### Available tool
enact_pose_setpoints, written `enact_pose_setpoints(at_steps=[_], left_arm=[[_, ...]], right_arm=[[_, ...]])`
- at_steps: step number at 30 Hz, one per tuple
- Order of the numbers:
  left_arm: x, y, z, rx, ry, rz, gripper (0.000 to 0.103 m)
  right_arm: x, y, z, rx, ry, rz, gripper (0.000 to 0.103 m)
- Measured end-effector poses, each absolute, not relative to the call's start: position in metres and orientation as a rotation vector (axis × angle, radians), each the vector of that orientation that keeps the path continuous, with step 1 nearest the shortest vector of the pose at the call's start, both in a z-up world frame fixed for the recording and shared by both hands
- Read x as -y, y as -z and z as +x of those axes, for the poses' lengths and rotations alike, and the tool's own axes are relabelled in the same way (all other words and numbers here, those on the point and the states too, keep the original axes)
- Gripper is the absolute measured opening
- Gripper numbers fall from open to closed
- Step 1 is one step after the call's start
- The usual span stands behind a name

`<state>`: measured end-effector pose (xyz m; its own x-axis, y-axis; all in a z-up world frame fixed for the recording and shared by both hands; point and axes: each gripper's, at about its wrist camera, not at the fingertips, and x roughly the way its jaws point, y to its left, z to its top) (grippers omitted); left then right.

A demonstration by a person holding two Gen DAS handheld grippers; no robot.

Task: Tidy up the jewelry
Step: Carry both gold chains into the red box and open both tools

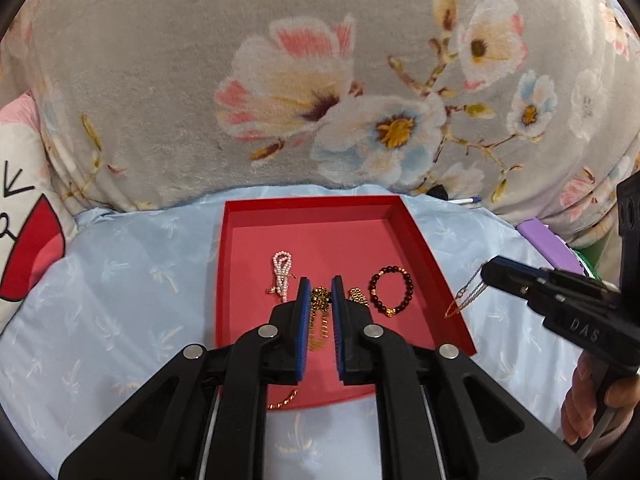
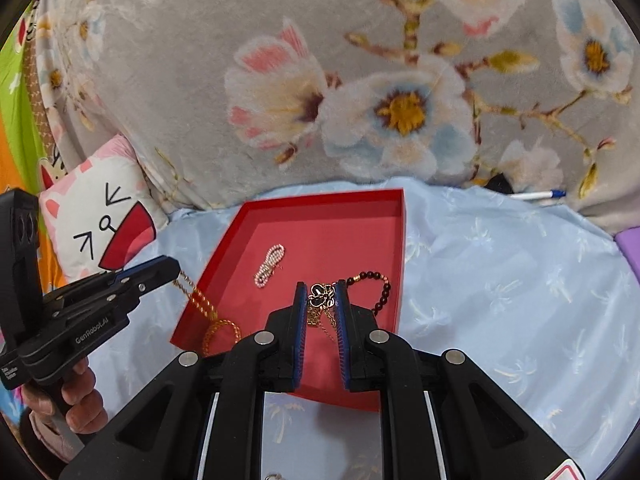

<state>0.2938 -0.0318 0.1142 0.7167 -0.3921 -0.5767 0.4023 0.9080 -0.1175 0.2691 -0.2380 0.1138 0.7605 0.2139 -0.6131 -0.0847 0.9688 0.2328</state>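
Each tool is closed on one end of a gold chain necklace (image 2: 200,300): left tool (image 2: 170,270), right tool (image 1: 490,272). The necklace's long axis runs 9 to 3 o'clock above the red tray's (image 1: 304,204) near 6 o'clock edge, equally near both hands.

Ahead of our black, blue-padded left gripper (image 1: 321,294) lies a red tray (image 1: 308,205) on pale blue palm-printed cloth (image 1: 120,280); beyond it, a grey blanket (image 1: 160,100) blooms pink, cream and blue. The bracelet (image 1: 391,290) is dark maroon.
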Motion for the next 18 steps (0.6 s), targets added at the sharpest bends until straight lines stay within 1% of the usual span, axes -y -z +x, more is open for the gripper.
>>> enact_pose_setpoints(at_steps=[8, 18], left_arm=[[0.037, -0.082, 0.324, -0.698, 0.403, 0.003, 0.010], [0.031, -0.060, 0.351, -0.742, 0.339, -0.028, 0.010]], right_arm=[[0.227, -0.067, 0.294, -0.792, -0.168, 0.201, 0.013], [0.227, -0.048, 0.301, -0.816, -0.149, 0.190, 0.014]])
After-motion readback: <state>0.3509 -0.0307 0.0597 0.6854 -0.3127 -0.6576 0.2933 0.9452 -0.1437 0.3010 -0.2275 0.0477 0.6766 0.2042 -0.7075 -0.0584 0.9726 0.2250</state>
